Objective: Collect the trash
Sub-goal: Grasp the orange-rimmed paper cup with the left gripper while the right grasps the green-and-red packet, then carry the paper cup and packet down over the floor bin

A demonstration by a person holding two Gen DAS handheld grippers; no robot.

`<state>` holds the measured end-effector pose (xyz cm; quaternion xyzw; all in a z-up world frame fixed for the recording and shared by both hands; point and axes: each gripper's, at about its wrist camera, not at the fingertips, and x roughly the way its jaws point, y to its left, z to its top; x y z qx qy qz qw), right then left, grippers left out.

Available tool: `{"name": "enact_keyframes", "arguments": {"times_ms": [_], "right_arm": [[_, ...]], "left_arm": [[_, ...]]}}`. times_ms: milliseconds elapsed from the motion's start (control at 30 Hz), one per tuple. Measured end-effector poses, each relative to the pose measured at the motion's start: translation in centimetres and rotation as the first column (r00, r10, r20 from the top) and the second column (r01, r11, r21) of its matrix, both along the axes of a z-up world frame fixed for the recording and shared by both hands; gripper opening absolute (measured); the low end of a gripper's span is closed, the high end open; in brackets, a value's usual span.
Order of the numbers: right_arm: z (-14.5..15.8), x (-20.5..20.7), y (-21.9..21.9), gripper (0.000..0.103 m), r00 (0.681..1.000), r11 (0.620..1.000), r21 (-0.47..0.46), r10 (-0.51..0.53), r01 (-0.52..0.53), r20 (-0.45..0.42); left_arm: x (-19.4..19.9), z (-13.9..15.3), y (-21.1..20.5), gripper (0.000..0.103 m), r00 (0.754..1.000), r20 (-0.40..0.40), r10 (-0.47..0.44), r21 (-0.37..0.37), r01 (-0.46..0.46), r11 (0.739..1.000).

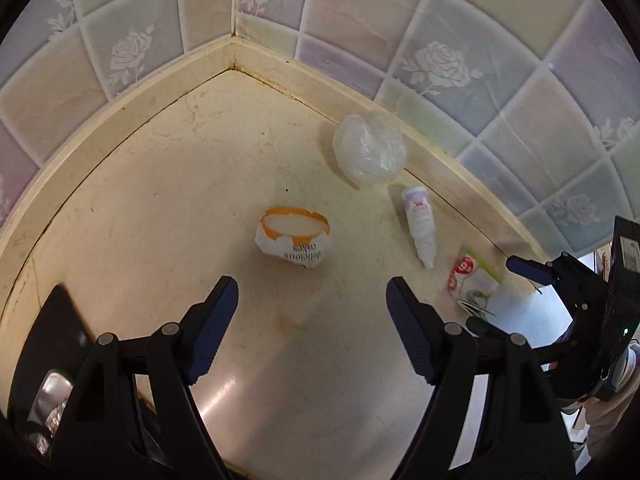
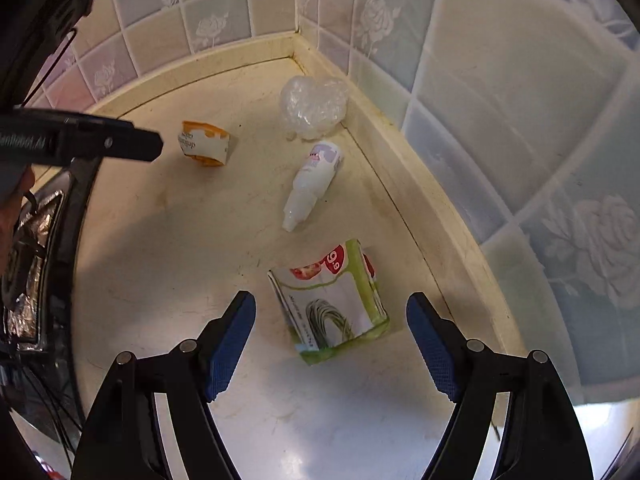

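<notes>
Both grippers' fingers wide and empty, green carton (image 2: 334, 312) near counter edge, perhaps touching.

"delicious" on torn cup (image 1: 294, 237), "6.9" on wrapper (image 2: 334, 300)

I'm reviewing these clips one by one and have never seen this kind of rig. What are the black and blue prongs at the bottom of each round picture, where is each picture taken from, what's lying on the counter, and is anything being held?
There is no robot here: a person carries a hand-held gripper in each hand, each with a fisheye camera looking along its two blue-padded fingers. One picture is from the left hand-held gripper, the other from the right hand-held gripper. Both stand open and hold nothing.

They point down at a cream countertop in a tiled corner. On it lie four pieces of trash: a torn orange-and-white paper cup, a crumpled clear plastic wrap, a small white plastic bottle on its side, and a green-and-white printed package, which sits right ahead of the right gripper.
</notes>
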<state>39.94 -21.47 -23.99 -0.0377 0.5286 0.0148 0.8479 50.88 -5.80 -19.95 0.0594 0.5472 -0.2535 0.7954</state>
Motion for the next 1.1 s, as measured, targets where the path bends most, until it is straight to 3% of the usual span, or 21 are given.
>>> {"name": "enact_keyframes", "arguments": {"times_ms": [233, 300, 467, 533, 600, 767, 1100], "right_arm": [[-1.7, 2.1, -0.5, 0.077, 1.000, 0.999, 0.037, -0.005, 0.006, -0.025], [-2.1, 2.4, -0.9, 0.063, 0.999, 0.997, 0.073, -0.005, 0.008, -0.041], [-2.0, 2.1, -0.8, 0.055, 1.000, 0.996, 0.089, -0.014, 0.017, -0.028], [-1.6, 2.0, -1.0, 0.045, 1.000, 0.994, 0.105, -0.024, 0.025, -0.016], [-1.2, 2.1, -1.2, 0.024, 0.999, 0.991, 0.125, -0.035, 0.037, -0.013], [-0.6, 2.4, -1.0, 0.019, 0.998, 0.992, 0.112, -0.058, 0.059, -0.009], [0.8, -0.3, -1.0, 0.015, 0.996, 0.987, 0.133, -0.093, 0.091, 0.015]], "left_arm": [[2.3, -1.9, -0.4, 0.074, 0.999, -0.035, 0.002, -0.023, -0.003, 1.000], [2.7, -2.5, -0.6, 0.074, 0.999, -0.043, 0.002, -0.028, -0.003, 1.000], [3.7, -3.7, -1.3, 0.074, 0.998, -0.064, 0.002, -0.026, -0.004, 1.000], [3.8, -4.0, -1.6, 0.074, 0.998, -0.056, -0.005, -0.014, 0.004, 1.000], [3.8, -4.1, -1.9, 0.070, 0.999, -0.043, -0.015, 0.001, 0.015, 1.000], [3.8, -4.1, -2.4, 0.051, 0.999, -0.027, -0.030, 0.024, 0.031, 0.999], [0.6, -1.7, -2.4, 0.050, 0.996, 0.051, -0.075, 0.072, 0.071, 0.995]]}}
